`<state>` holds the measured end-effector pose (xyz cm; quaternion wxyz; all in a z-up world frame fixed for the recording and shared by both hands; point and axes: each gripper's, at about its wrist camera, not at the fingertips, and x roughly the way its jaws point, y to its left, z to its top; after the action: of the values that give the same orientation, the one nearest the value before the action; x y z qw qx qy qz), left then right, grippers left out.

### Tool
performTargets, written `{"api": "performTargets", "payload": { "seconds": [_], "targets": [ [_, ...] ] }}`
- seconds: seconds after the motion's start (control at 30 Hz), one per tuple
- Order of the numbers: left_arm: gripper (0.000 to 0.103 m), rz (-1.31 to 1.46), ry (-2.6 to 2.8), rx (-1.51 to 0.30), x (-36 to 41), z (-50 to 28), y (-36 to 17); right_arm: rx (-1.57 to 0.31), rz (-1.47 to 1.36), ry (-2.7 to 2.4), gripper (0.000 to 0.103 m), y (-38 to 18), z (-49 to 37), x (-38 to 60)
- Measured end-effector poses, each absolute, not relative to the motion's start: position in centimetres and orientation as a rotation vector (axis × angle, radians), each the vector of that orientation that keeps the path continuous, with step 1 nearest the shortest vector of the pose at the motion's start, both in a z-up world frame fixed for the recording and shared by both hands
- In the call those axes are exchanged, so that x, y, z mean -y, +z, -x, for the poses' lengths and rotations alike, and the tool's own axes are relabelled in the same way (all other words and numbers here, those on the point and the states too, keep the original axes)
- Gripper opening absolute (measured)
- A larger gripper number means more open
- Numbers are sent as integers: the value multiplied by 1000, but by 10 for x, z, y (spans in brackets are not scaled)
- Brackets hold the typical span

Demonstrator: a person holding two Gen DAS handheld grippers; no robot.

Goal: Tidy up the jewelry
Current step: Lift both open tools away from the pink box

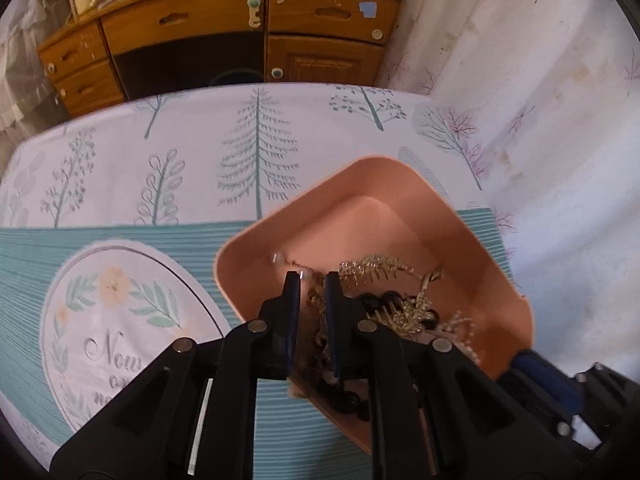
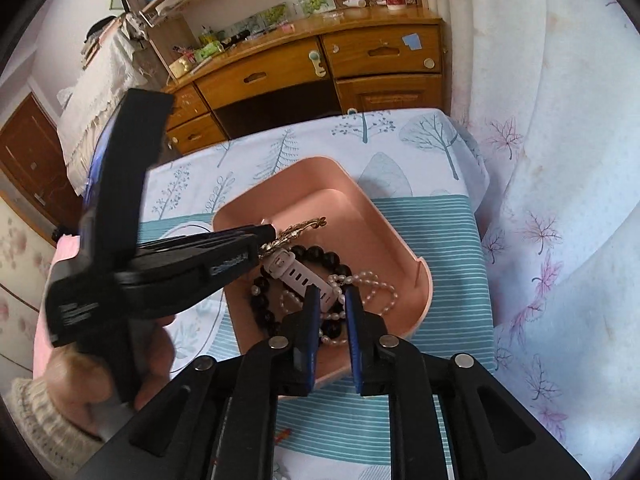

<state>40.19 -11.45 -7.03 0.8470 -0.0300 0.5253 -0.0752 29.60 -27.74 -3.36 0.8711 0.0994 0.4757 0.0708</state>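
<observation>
Jewelry [image 2: 316, 280] in tray [image 2: 384, 240] on table [image 2: 436, 240] (right side); desk [image 2: 304, 76] behind.

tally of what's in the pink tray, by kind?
In the pink tray:
Gold ornate pieces: 1 for certain; the gold tangle beside it is unclear
Black bead bracelet: 1
Pearl strand: 1
White perforated strap: 1
Total: 4 countable. The left gripper hides part of the pile.

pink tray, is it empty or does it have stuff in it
Not empty. The pink tray holds a black bead bracelet, pearl strand, white watch strap and gold pieces.
</observation>
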Motion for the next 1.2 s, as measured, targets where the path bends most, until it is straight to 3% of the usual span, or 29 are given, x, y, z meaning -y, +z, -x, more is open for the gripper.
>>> {"api": "performTargets", "payload": {
  "seconds": [0.1, 0.6, 0.8, 1.2],
  "targets": [
    [13, 65, -180, -1119, 113, -403, -71, -979, -230, 177, 23, -27, -288, 278],
    [13, 126, -185, -1097, 74, -362, -27, -1008, -409, 348, 23, -48, -316, 266],
    [13, 138, -173, -1118, 49, -337, -27, -1004, -529, 251, 23, -63, -334, 293],
    [13, 141, -104, -1162, -8, -277, -40, -982, -473, 245, 23, -52, -296, 288]
  ]
}}
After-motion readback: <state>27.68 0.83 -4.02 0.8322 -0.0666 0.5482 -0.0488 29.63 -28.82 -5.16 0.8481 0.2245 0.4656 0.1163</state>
